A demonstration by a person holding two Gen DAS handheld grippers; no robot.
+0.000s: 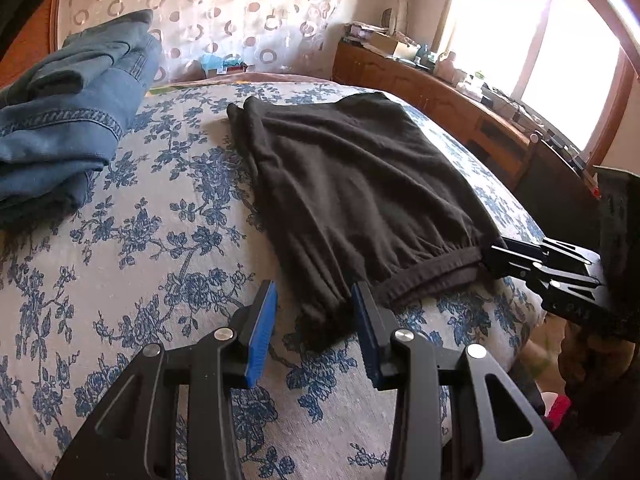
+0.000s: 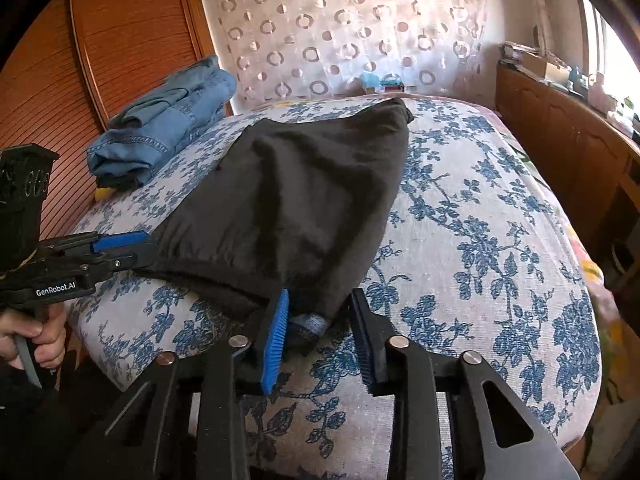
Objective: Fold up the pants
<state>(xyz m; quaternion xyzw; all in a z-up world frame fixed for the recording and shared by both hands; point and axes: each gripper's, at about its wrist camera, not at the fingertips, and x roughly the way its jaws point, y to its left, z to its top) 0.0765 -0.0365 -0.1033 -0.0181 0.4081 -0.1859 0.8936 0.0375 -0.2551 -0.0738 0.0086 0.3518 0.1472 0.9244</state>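
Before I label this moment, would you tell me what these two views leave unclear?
- Left wrist view: whether the right gripper pinches the black pants; the waistband hides its tips.
- Right wrist view: the small grey-blue item between the open fingers is half under the pants; unidentifiable.
- Both views: the dresser clutter is too small and glare-washed.

Black pants (image 2: 304, 196) folded at centre frame on a floral bed (image 2: 480, 240), right tongs (image 2: 320, 324) spread around their near corner at bottom centre, left tongs (image 2: 136, 248) at left edge, folded jeans (image 2: 168, 128) upper left.
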